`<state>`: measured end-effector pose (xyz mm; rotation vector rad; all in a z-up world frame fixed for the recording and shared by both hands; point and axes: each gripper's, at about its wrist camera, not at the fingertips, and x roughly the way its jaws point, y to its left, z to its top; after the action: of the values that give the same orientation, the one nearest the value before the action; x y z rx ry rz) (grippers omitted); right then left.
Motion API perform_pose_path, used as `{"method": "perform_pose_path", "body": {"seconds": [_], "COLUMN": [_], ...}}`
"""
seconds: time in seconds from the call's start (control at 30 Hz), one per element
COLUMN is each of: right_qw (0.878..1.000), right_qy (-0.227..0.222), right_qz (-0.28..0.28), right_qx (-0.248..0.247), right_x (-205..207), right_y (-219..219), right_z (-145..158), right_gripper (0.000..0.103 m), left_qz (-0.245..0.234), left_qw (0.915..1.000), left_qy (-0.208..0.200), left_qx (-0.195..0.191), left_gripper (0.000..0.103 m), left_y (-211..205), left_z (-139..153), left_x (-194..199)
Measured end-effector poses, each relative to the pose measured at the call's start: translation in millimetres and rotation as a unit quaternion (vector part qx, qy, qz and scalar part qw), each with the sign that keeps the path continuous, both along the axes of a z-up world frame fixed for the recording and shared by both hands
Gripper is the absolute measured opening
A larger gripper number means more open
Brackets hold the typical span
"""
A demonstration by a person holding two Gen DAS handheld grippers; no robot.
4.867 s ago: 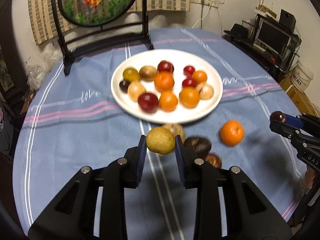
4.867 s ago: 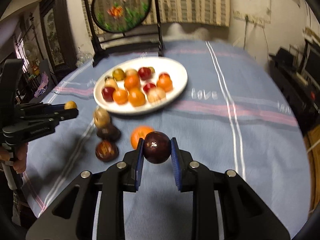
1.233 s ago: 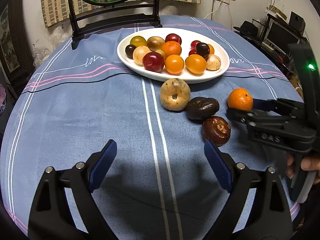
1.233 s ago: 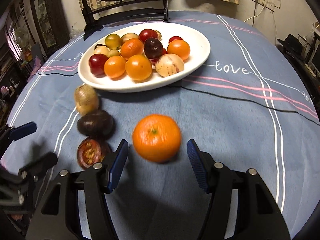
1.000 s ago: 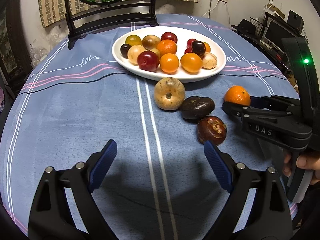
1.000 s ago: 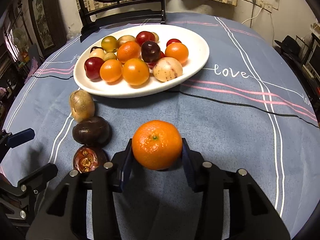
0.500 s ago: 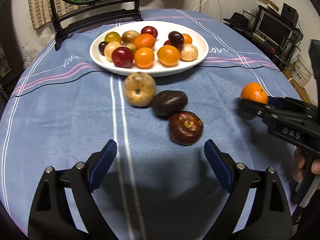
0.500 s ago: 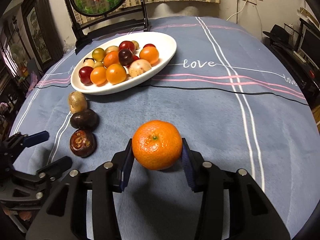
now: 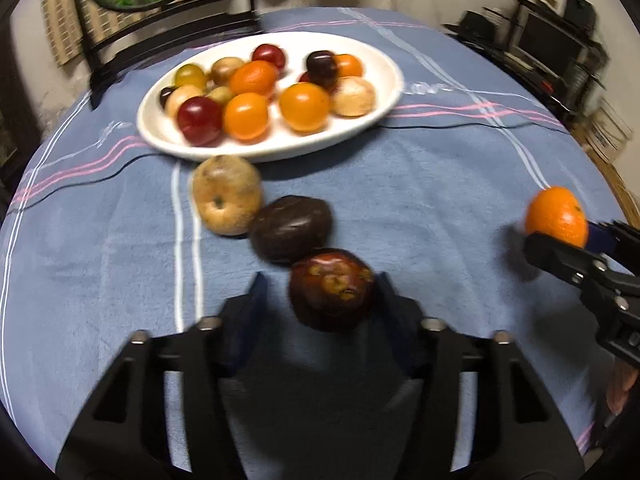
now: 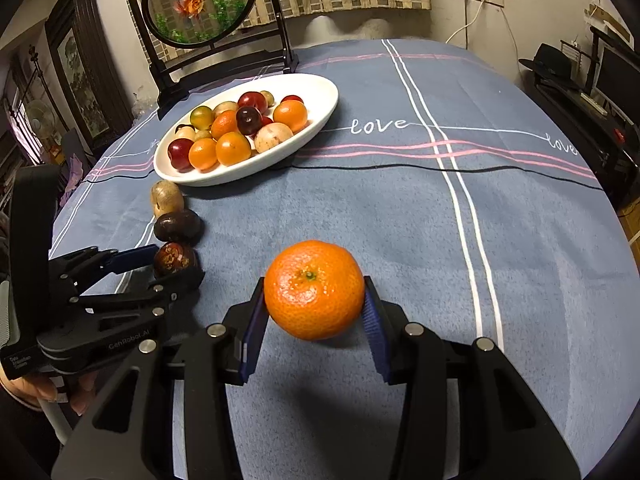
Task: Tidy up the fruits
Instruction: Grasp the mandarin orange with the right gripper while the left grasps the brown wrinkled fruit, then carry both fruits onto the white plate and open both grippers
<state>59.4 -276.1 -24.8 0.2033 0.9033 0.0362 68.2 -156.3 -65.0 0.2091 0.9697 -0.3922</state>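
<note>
My left gripper (image 9: 320,292) is closing its jaws around a dark red fruit (image 9: 332,290) that lies on the blue tablecloth. The right pad is at the fruit's side and a narrow strip of cloth shows at the left pad. A dark brown fruit (image 9: 291,234) and a tan fruit (image 9: 227,194) lie in a row beyond it, up to the white plate (image 9: 384,92) piled with several fruits. My right gripper (image 10: 313,300) is shut on an orange (image 10: 314,290), held just above the cloth, right of the left gripper (image 10: 168,270).
A black-framed round goldfish screen (image 10: 200,0) stands behind the plate (image 10: 320,96). A dark desk with a monitor (image 10: 616,76) lies beyond the table's right edge. A hand (image 10: 36,392) holds the left gripper at the lower left.
My left gripper has come forward over the dark red fruit and its jaws have narrowed from wide open. My right gripper has carried the orange back from the plate, slightly raised.
</note>
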Motion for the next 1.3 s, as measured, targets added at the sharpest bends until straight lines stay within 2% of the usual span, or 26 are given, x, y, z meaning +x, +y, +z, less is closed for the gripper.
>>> {"method": "perform_pose_path", "body": {"seconds": [0.23, 0.53, 0.77, 1.0, 1.3], "right_qw": [1.000, 0.999, 0.998, 0.996, 0.995], "right_qy": [-0.008, -0.023, -0.042, -0.057, -0.066], "right_qz": [0.011, 0.022, 0.035, 0.058, 0.065], "right_qx": [0.003, -0.005, -0.019, -0.032, -0.032], "right_x": [-3.0, 1.0, 19.4, 55.6, 117.7], "right_y": [6.1, 14.7, 25.6, 39.7, 41.5], "right_z": [4.2, 18.4, 38.3, 51.8, 57.4], "right_gripper": [0.045, 0.045, 0.045, 0.045, 0.045], "left_qz": [-0.006, 0.007, 0.013, 0.020, 0.044], "left_qw": [1.0000, 0.9994, 0.9984, 0.9972, 0.9954], "left_qy": [0.003, -0.031, -0.052, -0.064, -0.073], "left_qx": [0.003, -0.012, -0.021, -0.032, -0.044], "left_gripper": [0.043, 0.043, 0.043, 0.043, 0.043], "left_y": [8.4, 36.0, 45.4, 49.4, 51.0], "left_z": [7.7, 47.8, 70.3, 83.0, 86.6], "left_x": [-8.4, -9.0, 5.0, 32.6, 91.5]}}
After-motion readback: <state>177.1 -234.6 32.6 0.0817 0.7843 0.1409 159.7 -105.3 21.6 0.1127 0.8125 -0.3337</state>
